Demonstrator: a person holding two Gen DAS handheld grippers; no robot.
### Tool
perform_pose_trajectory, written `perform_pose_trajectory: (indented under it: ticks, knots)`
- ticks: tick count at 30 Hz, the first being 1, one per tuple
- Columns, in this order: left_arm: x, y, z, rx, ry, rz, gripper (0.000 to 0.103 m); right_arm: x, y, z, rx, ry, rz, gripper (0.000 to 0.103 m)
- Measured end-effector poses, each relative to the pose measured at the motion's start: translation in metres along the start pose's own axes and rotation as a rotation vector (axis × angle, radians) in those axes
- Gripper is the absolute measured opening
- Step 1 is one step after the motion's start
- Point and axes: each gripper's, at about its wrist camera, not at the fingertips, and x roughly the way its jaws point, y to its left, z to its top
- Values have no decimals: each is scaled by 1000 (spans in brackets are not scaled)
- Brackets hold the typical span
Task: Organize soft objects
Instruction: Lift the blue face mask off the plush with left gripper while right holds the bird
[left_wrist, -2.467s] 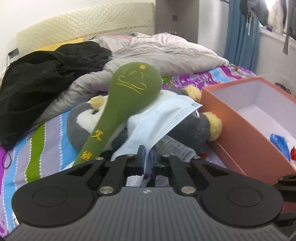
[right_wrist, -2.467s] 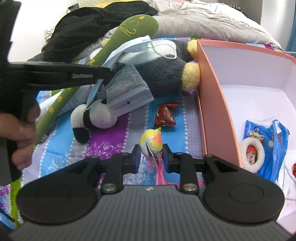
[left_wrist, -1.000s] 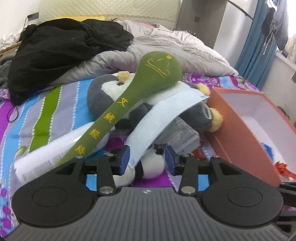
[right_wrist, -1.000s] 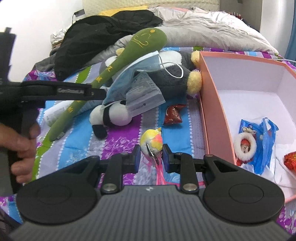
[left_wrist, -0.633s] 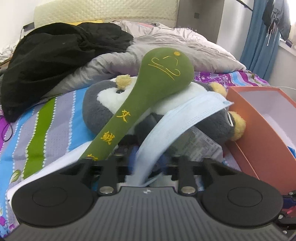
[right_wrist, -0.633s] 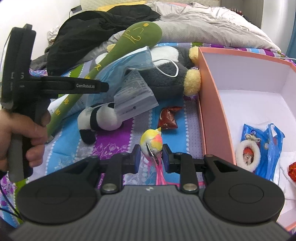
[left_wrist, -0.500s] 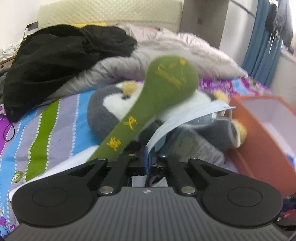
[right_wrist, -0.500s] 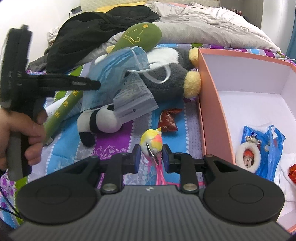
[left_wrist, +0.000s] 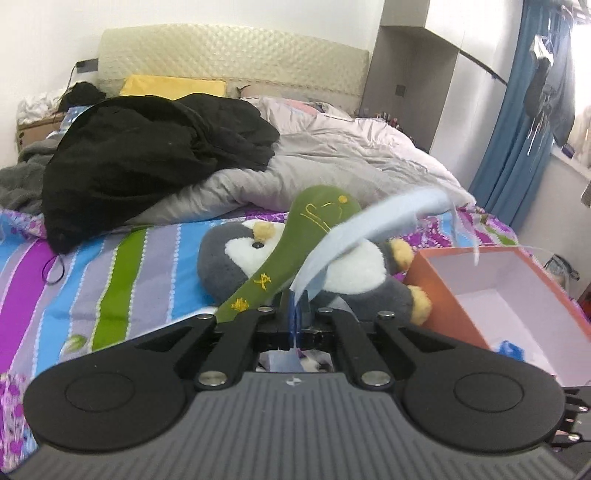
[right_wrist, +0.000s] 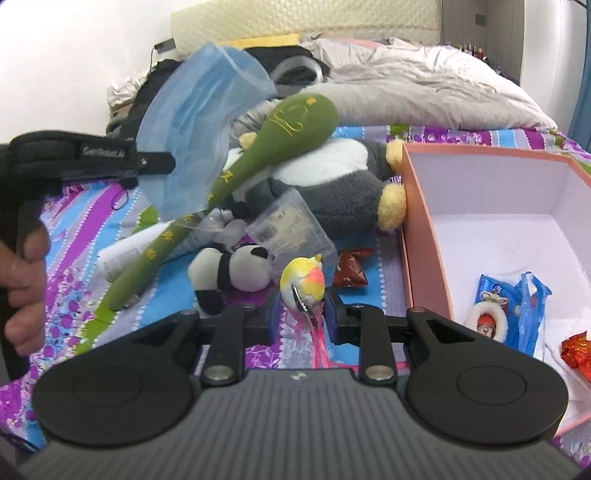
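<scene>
My left gripper (left_wrist: 295, 314) is shut on the edge of a light blue face mask (left_wrist: 369, 229), which hangs lifted above the grey penguin plush (left_wrist: 236, 254). The right wrist view shows that gripper (right_wrist: 159, 162) at the left, in a person's hand, with the mask (right_wrist: 199, 122) billowing up from it. My right gripper (right_wrist: 301, 310) is shut on a small yellow and pink bird toy (right_wrist: 303, 284) with pink tassels. A long green plush club (right_wrist: 288, 129) leans across the penguin (right_wrist: 332, 184). A little panda plush (right_wrist: 236, 273) lies in front of my right fingers.
An orange box (right_wrist: 424, 229) with a white inside stands at the right and holds a blue bag with a doll (right_wrist: 517, 310). A clear packet (right_wrist: 291, 229), a red wrapper (right_wrist: 351, 273) and a white tube (right_wrist: 125, 251) lie on the striped sheet. Black clothing (left_wrist: 147, 155) and a grey duvet (left_wrist: 332, 158) lie behind.
My left gripper closed on the mask and lifted it off the penguin; the clear packet stayed on the bed. The right gripper kept its hold on the bird toy and rose slightly.
</scene>
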Motion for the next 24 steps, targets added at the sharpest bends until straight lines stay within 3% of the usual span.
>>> perform_pose_trajectory:
  ticks: [11, 16, 24]
  knots:
    - [-72, -4, -45, -80, 16, -13, 1, -37, 8, -30, 3, 0, -3, 28]
    - [-96, 3, -76, -166, 55, -34, 1, -43, 11, -49, 0, 29, 3, 28]
    - [-111, 6, -130, -206, 161, -22, 1, -36, 18, -78, -13, 100, 21, 28]
